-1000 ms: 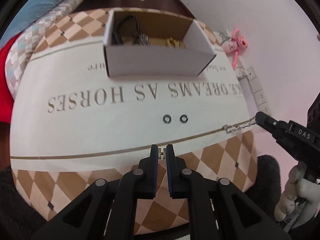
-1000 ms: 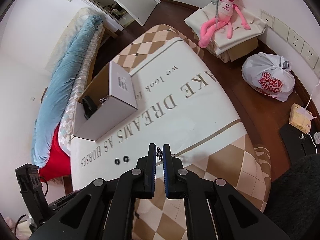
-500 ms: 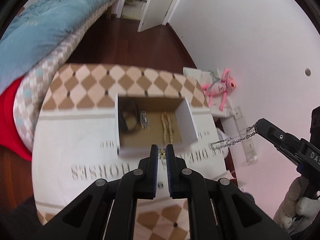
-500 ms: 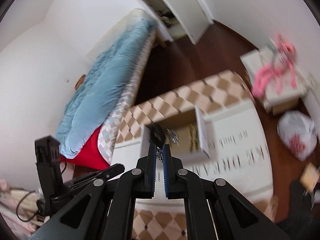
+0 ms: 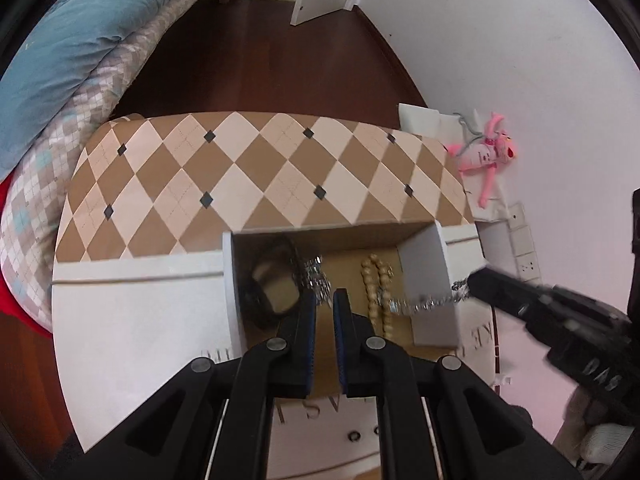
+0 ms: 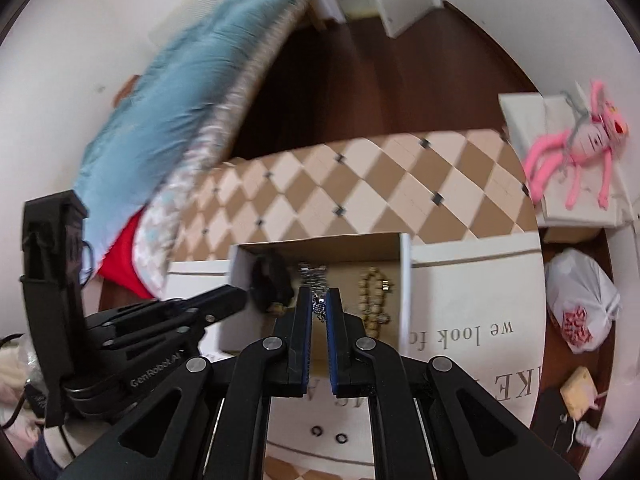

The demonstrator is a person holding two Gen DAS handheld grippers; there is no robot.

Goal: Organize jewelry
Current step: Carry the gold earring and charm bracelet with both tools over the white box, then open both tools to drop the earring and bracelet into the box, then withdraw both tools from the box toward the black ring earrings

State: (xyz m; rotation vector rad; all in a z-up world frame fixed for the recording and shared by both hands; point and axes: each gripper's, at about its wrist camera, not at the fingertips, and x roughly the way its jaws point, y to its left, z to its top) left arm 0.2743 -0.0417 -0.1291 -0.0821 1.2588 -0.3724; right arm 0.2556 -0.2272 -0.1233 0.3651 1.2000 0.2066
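Both grippers point steeply down over the open box [image 5: 424,280] on the bench [image 5: 132,320]. The left gripper [image 5: 324,300] is clenched over the box's middle; what it grips is hidden. The right gripper [image 6: 319,300], also over the box, is clenched on one end of a silver chain [image 5: 424,302]. Only the left view shows the chain stretching across the box's right wall; only the right view shows a plastic bag [image 6: 580,304] on the floor, right of the box.

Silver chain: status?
Both grippers, left and right, shut on thin silver chain, strung over open white cardboard box. Nothing blocking. Two small black rings on table.
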